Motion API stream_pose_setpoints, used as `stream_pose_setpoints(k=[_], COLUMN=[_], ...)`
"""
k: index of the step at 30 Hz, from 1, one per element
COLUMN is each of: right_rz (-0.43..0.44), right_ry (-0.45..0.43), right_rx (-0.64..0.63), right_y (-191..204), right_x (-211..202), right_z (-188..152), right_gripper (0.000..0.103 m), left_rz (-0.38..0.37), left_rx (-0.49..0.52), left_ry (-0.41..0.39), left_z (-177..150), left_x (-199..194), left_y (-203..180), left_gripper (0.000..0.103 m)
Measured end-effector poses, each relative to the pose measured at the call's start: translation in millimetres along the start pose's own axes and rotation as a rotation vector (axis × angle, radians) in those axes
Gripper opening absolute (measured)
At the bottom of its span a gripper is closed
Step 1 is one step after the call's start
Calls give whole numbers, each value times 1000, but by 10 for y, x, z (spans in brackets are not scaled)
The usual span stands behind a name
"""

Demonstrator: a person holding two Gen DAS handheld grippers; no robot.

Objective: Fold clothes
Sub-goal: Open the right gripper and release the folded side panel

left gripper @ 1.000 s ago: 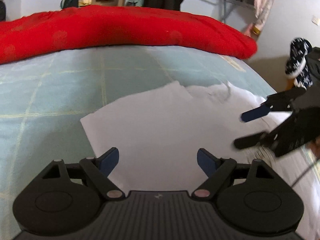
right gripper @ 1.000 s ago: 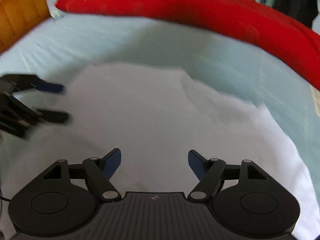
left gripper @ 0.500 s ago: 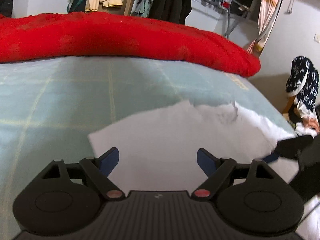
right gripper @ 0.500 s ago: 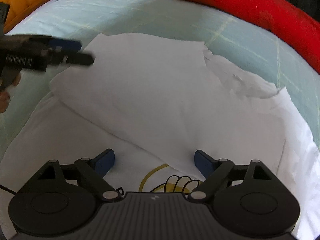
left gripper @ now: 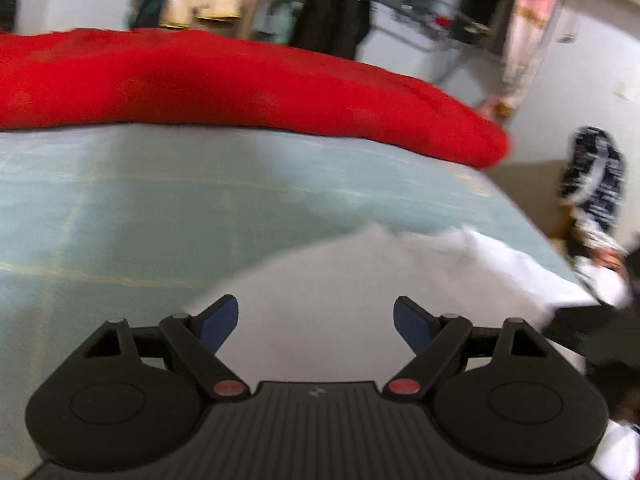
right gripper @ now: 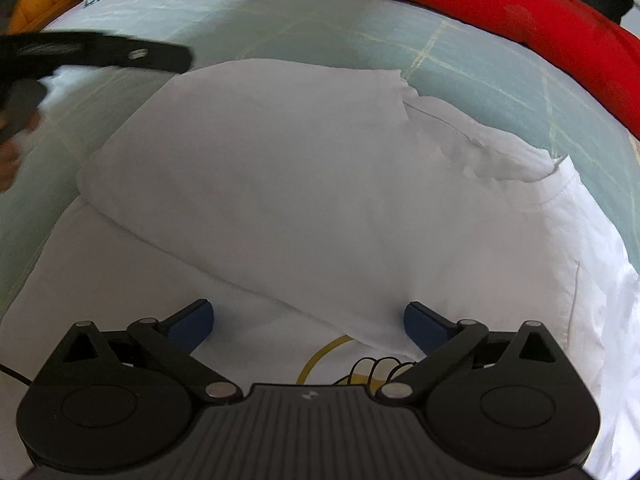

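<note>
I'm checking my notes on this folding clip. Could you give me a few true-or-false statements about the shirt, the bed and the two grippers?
1. The white T-shirt lies on a pale green bedsheet. True.
2. The right gripper clamps a fold of the shirt. False: its jaws are opening, pressing on nothing.
3. A red quilt lies along the bed's far side. True.
4. The left gripper holds a sock. False: it is open and empty.

I count one white T-shirt (right gripper: 320,200), one red quilt (left gripper: 240,84), one bed (left gripper: 160,208), and two hand-held grippers: left (left gripper: 316,320), right (right gripper: 308,322).
</note>
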State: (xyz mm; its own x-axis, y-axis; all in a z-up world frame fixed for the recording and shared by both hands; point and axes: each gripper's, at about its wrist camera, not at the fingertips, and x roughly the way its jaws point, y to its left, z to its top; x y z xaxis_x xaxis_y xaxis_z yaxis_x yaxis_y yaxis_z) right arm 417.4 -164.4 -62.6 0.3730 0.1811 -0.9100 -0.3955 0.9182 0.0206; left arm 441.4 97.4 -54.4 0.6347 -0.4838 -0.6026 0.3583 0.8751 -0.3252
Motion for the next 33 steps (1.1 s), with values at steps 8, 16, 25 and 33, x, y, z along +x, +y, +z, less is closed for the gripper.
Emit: stream_pose_setpoints(k=[8,16,25,33], right_rz=[-39,-74,-104,-73], right_ry=[-22,-54,-78,-194], right_rx=[31,46,78,95], right_y=[52,86,120,-186], right_x=[21,-2,-65,-287], right_z=[-13,-28,-66,17], right_gripper=[103,103,103,103], left_rz=[-69,-190,-130,37], left_rx=[22,-25,-7,-3], left_ry=[163,180,123,84], left_z=[-396,-366,-345,-248], left_x=[2,-78,-316,-387], left_y=[-116,-11,-101,-252], left_gripper=[84,85,85,85])
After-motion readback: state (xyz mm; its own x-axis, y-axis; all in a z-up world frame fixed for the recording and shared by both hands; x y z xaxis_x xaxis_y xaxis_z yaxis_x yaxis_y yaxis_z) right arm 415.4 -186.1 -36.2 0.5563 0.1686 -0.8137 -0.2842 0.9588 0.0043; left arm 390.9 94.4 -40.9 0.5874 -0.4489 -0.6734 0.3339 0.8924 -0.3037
